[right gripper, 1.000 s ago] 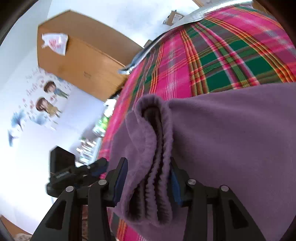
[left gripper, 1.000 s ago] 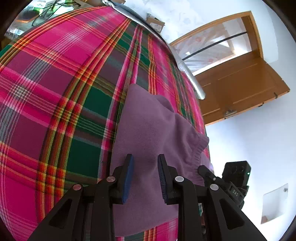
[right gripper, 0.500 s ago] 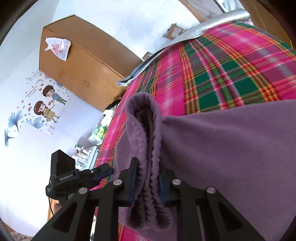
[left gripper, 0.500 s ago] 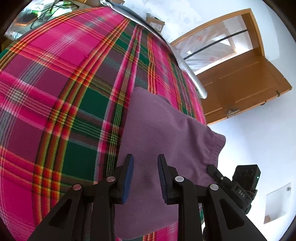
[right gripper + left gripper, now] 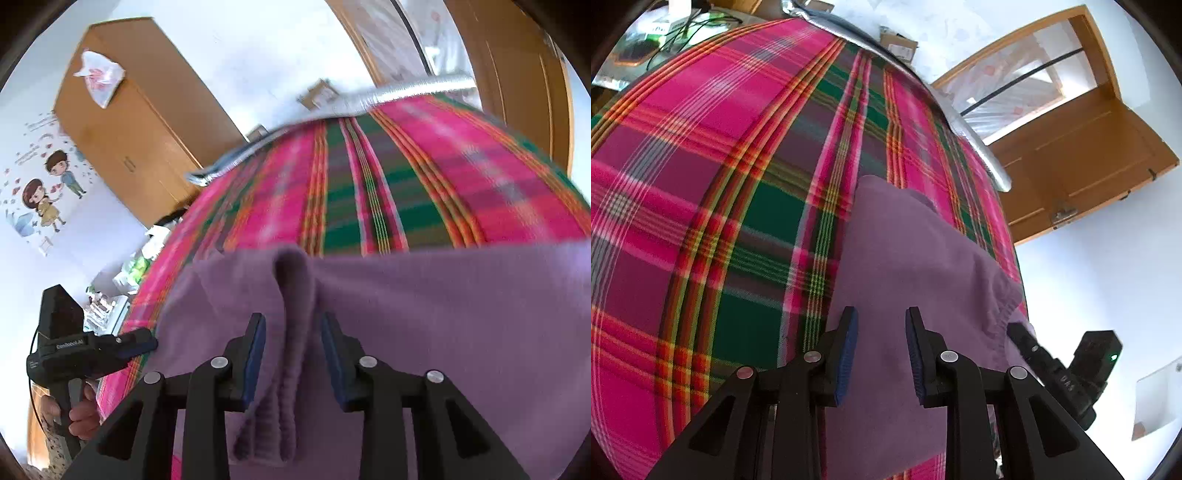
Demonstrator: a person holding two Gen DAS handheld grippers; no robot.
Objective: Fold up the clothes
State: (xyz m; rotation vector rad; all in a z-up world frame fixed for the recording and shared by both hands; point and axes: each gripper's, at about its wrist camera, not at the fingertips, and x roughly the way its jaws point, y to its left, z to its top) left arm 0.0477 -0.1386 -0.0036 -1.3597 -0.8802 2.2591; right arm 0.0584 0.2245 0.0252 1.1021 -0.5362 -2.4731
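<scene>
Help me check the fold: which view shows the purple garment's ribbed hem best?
The right wrist view: the ribbed hem stands bunched upright between the right gripper's parted jaws, ribbing clear. The left wrist view shows it only as a curved edge at the garment's right side.

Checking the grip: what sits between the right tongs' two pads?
In the right wrist view, a ribbed bunched ridge of the purple garment; the just-opened pads stand clear.

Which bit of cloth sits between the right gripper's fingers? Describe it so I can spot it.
On the plaid sheet lies a purple garment. Its ribbed hem stands bunched in an upright ridge between the right gripper fingers, unlike the smooth cloth around it.
</scene>
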